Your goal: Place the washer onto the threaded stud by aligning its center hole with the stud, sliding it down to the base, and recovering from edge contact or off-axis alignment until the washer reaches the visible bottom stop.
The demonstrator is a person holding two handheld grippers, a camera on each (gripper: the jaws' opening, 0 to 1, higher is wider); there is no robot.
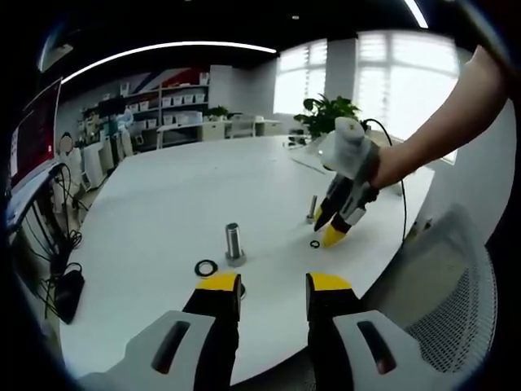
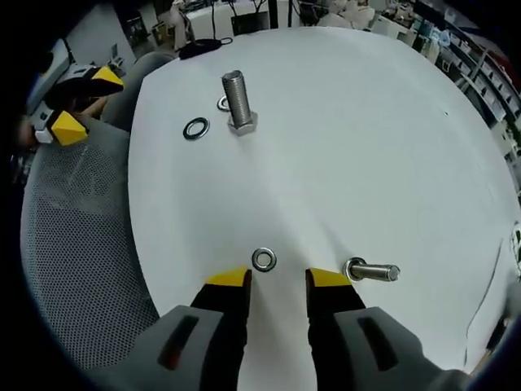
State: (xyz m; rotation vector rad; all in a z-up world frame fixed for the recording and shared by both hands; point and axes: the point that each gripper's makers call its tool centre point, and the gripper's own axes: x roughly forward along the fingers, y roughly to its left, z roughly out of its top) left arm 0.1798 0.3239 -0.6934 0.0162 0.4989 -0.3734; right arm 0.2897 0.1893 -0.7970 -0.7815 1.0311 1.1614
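I assess this as an open-plan office: white table [image 1: 163, 212], mesh chair [image 1: 456, 285], shelving with storage boxes [image 1: 175, 102], potted plant [image 1: 330, 114], bright windows [image 1: 399, 69].

Yellow-tipped right gripper [image 2: 277, 281] — silver washer [image 2: 263, 259] — white table [image 2: 366, 147].

The left gripper [image 1: 273, 285] has its jaws apart and holds nothing; the right gripper [image 2: 277, 278] also is parted, pointing downward.
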